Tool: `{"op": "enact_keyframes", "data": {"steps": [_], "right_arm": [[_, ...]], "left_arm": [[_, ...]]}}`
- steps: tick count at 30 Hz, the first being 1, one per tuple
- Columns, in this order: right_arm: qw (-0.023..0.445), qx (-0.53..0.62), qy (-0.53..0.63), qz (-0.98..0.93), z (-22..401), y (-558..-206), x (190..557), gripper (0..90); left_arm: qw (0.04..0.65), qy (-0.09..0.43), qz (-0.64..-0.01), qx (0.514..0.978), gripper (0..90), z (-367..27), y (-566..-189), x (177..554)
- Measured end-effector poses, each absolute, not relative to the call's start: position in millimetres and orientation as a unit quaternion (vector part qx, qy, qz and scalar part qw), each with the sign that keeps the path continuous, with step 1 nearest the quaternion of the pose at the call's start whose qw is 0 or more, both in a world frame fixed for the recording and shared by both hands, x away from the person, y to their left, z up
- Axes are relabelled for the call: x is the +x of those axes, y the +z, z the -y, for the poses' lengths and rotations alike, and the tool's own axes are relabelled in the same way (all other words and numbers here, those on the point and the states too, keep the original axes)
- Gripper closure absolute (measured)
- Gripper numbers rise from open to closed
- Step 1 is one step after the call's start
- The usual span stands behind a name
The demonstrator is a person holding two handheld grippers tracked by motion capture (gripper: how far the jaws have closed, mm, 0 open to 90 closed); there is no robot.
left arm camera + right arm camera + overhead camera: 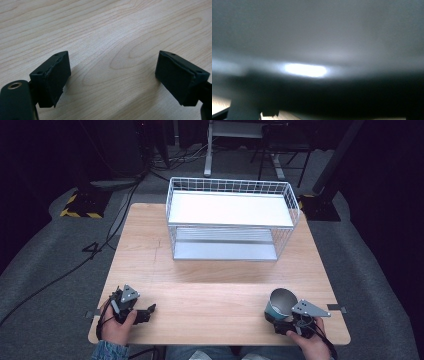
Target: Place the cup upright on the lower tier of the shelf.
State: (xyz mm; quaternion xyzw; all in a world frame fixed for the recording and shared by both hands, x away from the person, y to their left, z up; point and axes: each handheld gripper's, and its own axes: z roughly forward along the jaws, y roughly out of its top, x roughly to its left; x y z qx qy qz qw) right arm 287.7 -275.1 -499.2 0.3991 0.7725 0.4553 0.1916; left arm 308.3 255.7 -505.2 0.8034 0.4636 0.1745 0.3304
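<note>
Left gripper (150, 311), near table (210, 290) edge: jaws spread apart, nothing between. Right gripper (286, 325) pressed against tilted metal cup (280, 304) at near right; whether clamped cannot be told, that view being blurred. Risk judged: cup could be tipped or rolled off the edge if nudged. Counted: one cup, one wire rack (232, 217), two grippers.

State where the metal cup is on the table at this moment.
In the high view the metal cup is at the table's near right corner, tilted, right at the right gripper, well in front of the white wire rack.
</note>
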Motion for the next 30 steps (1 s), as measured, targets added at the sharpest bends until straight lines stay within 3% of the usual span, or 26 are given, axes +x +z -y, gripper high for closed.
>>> {"op": "enact_keyframes", "data": {"steps": [30], "right_arm": [[0.198,0.369,0.479,-0.771,261.1,-466.1,305.5,21.4]], "left_arm": [[0.33,0.174,-0.464,0.804,13.6,-255.7,-505.2,308.2]]}}
